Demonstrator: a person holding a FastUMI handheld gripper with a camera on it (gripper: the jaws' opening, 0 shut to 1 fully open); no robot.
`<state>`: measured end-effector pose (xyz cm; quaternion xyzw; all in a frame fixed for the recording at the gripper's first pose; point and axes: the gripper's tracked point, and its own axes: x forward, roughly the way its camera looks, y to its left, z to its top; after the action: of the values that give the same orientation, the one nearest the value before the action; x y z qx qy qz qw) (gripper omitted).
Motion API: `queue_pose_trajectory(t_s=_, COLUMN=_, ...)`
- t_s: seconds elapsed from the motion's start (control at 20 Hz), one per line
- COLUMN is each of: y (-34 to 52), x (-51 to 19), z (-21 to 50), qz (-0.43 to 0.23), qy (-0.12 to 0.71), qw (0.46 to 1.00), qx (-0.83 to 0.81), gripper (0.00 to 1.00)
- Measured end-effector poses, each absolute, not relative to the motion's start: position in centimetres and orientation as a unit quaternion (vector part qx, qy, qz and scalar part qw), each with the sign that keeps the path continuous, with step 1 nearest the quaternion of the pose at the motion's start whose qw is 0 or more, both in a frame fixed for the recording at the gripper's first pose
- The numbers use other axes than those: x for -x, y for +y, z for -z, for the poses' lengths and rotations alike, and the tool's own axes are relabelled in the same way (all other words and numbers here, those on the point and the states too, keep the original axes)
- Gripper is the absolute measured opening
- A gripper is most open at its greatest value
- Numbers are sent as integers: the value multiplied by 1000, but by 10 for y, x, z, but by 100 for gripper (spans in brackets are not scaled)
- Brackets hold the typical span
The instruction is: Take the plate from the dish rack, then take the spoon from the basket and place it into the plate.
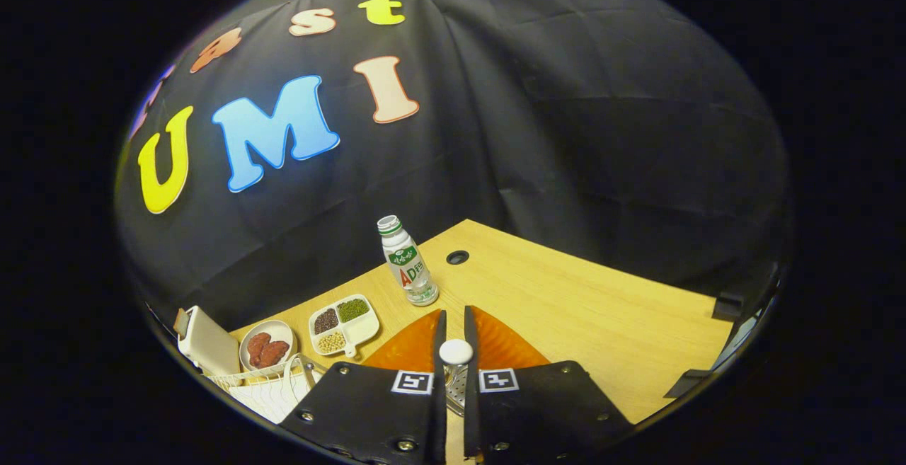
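My gripper (pixel 454 315) is shut, its two black fingers (pixel 437 341) nearly together. Between them sits the spoon (pixel 455 352), of which a round white end and a bit of perforated metal behind it show. The orange plate (pixel 504 346) lies flat on the wooden table (pixel 580 309) directly under the fingers and spreads out on both sides of them. The spoon hangs over the plate's middle; whether it touches the plate I cannot tell.
A small white bottle (pixel 409 263) with a green label stands just beyond the plate. Left of the fingers are a divided dish of beans (pixel 343 323), a small bowl of reddish food (pixel 267 348), a white box (pixel 205 341) and the white wire dish rack (pixel 269 388). A cable hole (pixel 457 257) lies behind the bottle.
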<state>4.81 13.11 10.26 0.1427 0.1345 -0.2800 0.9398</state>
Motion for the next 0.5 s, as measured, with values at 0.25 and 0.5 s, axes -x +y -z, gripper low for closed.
queue_pose_trajectory(t_s=0.25, y=144, x=-27, z=-141, qz=282, qy=130, qw=948, qx=-65, gripper=9)
queue_pose_trajectory(t_s=0.5, y=183, x=-5, z=-171, qz=258, qy=121, qw=958, qx=-28, gripper=9)
